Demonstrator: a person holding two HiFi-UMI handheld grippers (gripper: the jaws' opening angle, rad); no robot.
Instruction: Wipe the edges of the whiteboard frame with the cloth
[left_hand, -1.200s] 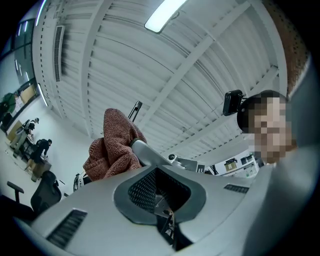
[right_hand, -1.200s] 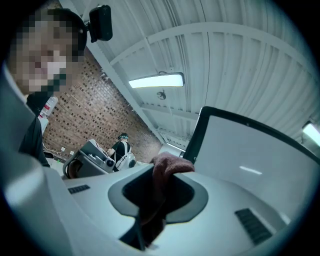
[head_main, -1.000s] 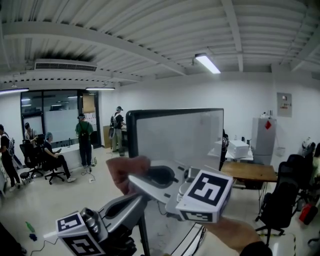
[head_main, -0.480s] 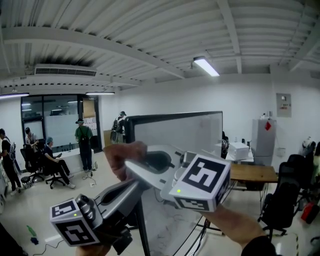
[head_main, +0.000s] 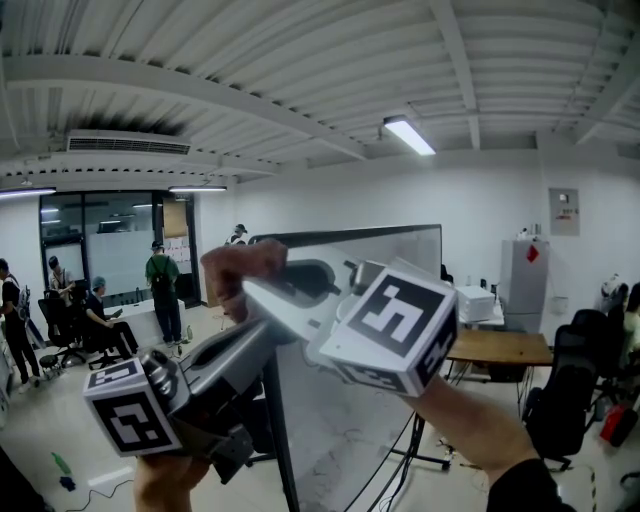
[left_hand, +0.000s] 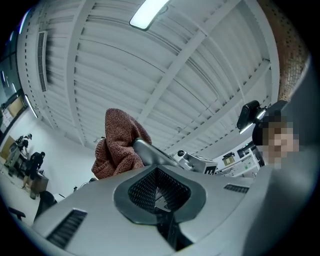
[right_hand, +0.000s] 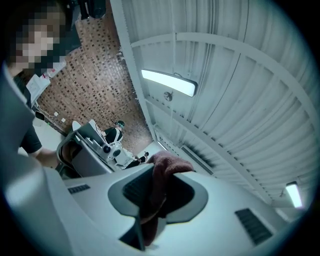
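Right tool (head_main: 258, 288) is gripping the bunched reddish-brown knitted cloth (head_main: 236, 268), its jaws closing on a fold that is sticking out past the tips in the right gripper view. Left tool (left_hand: 159, 197) is sitting just below it with its jaws pressed together on nothing. The cloth is hanging left of centre in the head view, at the upper left corner of the dark-framed upright whiteboard (head_main: 345, 236); whether it is touching the frame I cannot tell. This is looking like the start of a stroke at that corner. The next move is probably calling for pressing the cloth onto the edge and dragging along it. The right tool's long axis is running from lower right to upper left, cloth leading; the frame's top edge is running left to right.
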